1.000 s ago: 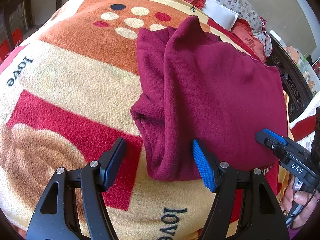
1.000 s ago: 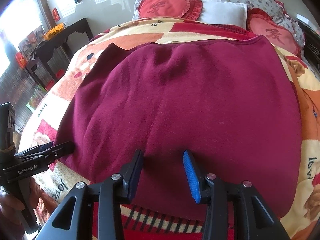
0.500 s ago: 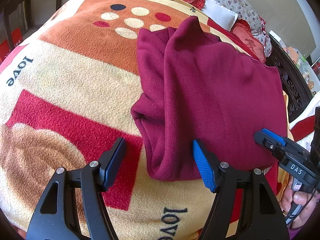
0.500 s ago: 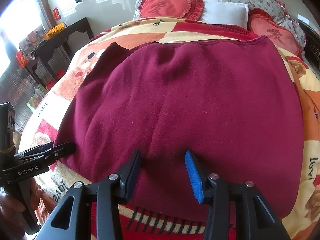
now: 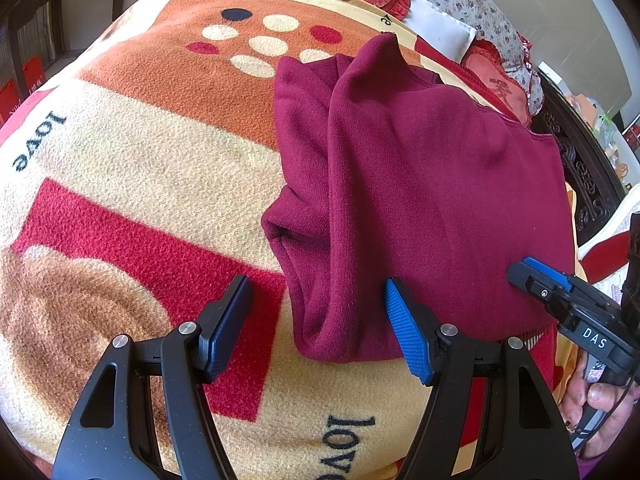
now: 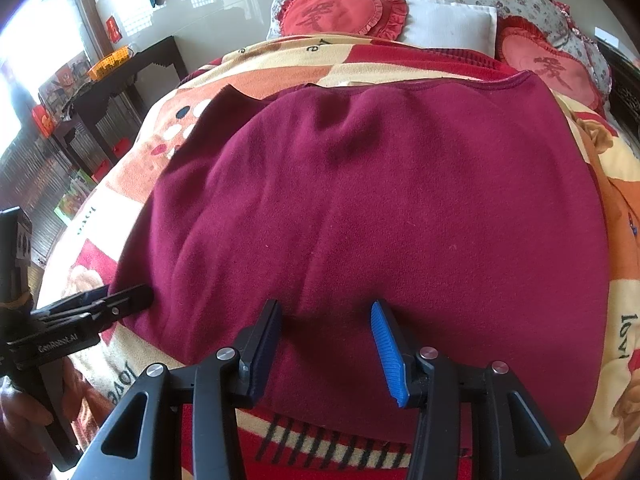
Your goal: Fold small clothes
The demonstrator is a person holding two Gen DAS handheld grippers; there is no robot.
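One maroon fleece garment (image 6: 400, 220) lies spread on the bed's patterned blanket (image 5: 132, 168), its far hem running near the heart-shaped cushions (image 6: 336, 12) and the white pillow (image 6: 448, 24). Along its left side a sleeve (image 5: 304, 184) is already folded in on the body, leaving a thick rolled edge; the rest lies flat with a few soft ridges.

Over the last second almost nothing has changed: the cloth keeps the same outline and neither tool has closed. The right gripper (image 6: 324, 344) has only edged slightly forward over the near hem. I read this as a pause before the next fold, not a fold under way.

That right gripper hovers over the near edge of the garment, its fingers (image 6: 386, 348) spread with cloth beneath them, nothing pinched. The left gripper (image 5: 318, 320) sits at the near left corner, its fingers (image 5: 406, 340) wide apart and straddling the rolled sleeve edge; whether the blue pad actually touches the fleece is hard to tell through the fisheye bend.

Judging by this placement, both tools are lined up on the near hem, so the likely next step is to pinch it at two points and carry it toward the pillows.
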